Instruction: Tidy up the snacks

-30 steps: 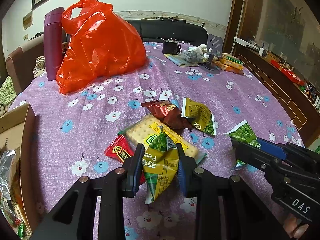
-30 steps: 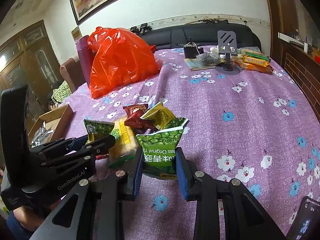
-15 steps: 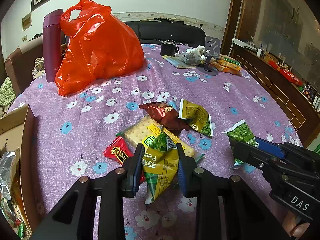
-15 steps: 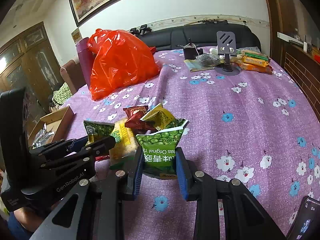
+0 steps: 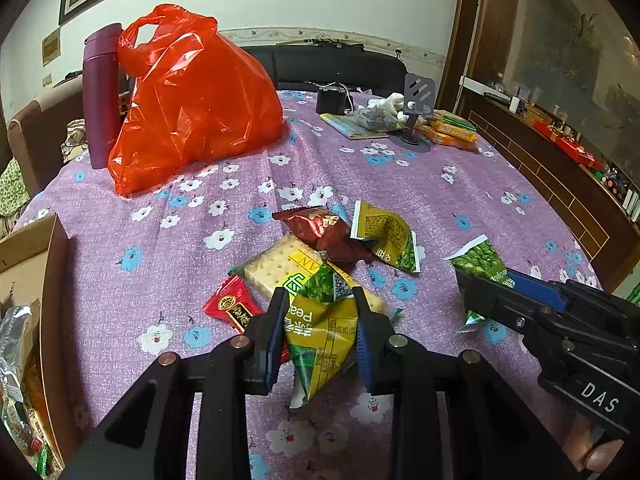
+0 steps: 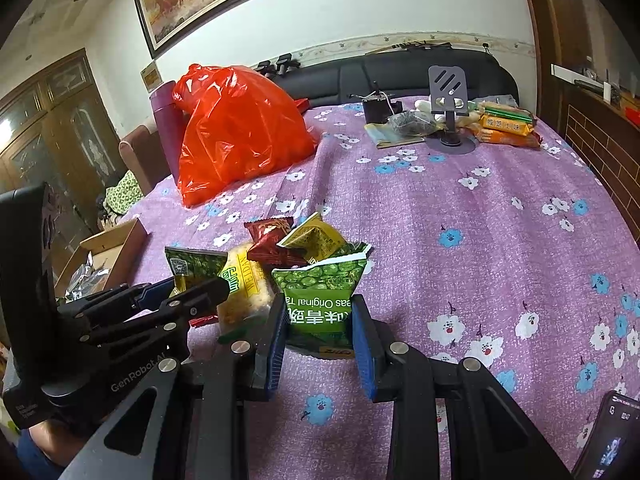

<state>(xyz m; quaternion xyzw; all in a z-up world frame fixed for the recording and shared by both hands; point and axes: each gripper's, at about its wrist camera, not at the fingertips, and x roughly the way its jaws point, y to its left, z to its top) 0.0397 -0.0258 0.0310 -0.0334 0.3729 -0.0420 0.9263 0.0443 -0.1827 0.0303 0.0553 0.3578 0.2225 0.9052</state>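
Your left gripper (image 5: pixel 320 332): its jaws pinch a crumpled yellow-and-green pea snack packet (image 5: pixel 322 332), lifted just above the near part of the table.
Your right gripper (image 6: pixel 319 330): its jaws pinch a green foil pea snack packet (image 6: pixel 322 300) with a torn-looking top edge, to the right of the snack pile.
Snack pile: a clear-wrapped pack of pale square crackers (image 5: pixel 280 266) lies beneath your left packet; a small red foil sachet (image 5: pixel 232 308) sits just left of it; a dark brown foil packet (image 5: pixel 320 232) and a second yellow-green pea packet (image 5: pixel 386 236) lie just beyond.
Table: a purple cloth with white and blue flowers (image 5: pixel 200 216) covers it.
Far left: a bulging orange plastic bag (image 5: pixel 192 100) stands beside a tall purple flask (image 5: pixel 100 96).
Near left: an open brown cardboard box (image 5: pixel 32 256) holds silver foil packets.
Far right: a grey phone stand (image 5: pixel 418 112) with orange biscuit packs (image 5: pixel 452 132) just beside it.
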